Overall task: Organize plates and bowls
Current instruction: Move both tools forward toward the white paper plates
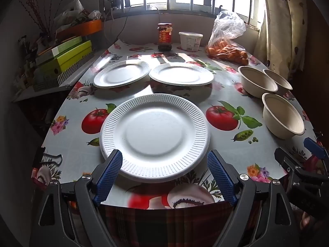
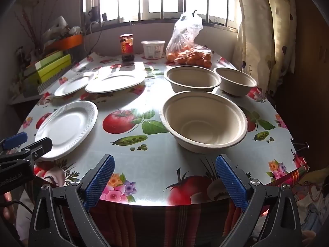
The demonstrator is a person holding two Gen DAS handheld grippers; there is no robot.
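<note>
We are at the near edge of a bench (image 1: 67, 160) covered in an oilcloth printed with tomatoes, peas and flowers, holding one hand-held gripper in each hand, both tilted down toward the surface.

The left hand-held gripper (image 1: 164, 164) has its blue-padded jaws spread wide and holds nothing. The nearest foam plate (image 1: 155, 136) lies flat directly ahead of it, its near rim sitting between the two pads without touching either. Beyond it, two more foam plates rest side by side: the far left plate (image 1: 122, 73) and the far right plate (image 1: 181, 74), whose rims appear to meet or slightly overlap.

The right hand-held gripper (image 2: 164, 171) is likewise wide open and empty. Just ahead of it stands the nearest paper bowl (image 2: 203, 121), upright, apart from the pads. Farther on sit the middle bowl (image 2: 192, 78) and, to its right, the far bowl (image 2: 236, 81).

Plates are grouped before the left hand and bowls before the right, so we judge each hand is lined up to stack its own kind; no stacking is yet done.

At the far end, well beyond both grippers, stand a sauce jar (image 1: 164, 37), a white tub (image 1: 190, 40) and a bag of oranges (image 1: 226, 49).
</note>
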